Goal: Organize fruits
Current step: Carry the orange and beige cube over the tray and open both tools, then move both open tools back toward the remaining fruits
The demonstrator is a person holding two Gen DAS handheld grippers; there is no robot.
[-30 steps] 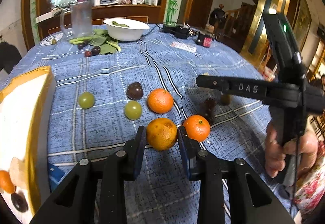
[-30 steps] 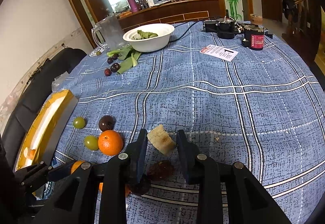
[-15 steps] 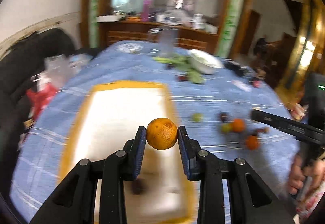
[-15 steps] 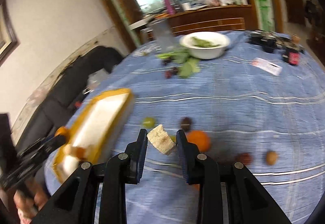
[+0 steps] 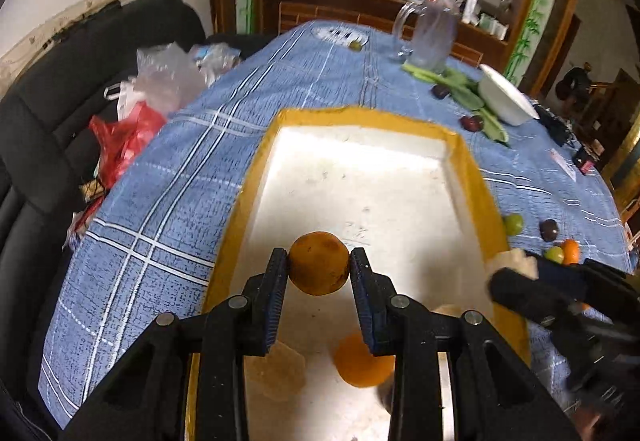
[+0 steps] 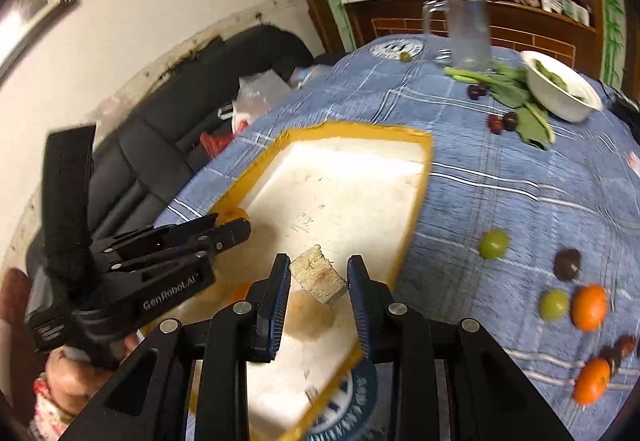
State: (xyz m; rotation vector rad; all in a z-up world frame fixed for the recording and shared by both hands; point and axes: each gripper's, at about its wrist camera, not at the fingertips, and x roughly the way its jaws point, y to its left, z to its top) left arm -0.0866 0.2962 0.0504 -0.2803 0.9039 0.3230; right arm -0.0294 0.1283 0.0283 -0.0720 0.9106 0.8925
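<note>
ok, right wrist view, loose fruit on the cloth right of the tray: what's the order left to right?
Green grape → second green grape → dark plum → orange. The lower orange and the dark bits by it overlap these, so I've left them out.

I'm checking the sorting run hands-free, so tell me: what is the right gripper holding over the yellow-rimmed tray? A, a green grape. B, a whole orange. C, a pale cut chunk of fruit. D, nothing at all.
C: the right gripper is clamped on a pale cut chunk above the tray, while the orange sits in the left gripper.
</note>
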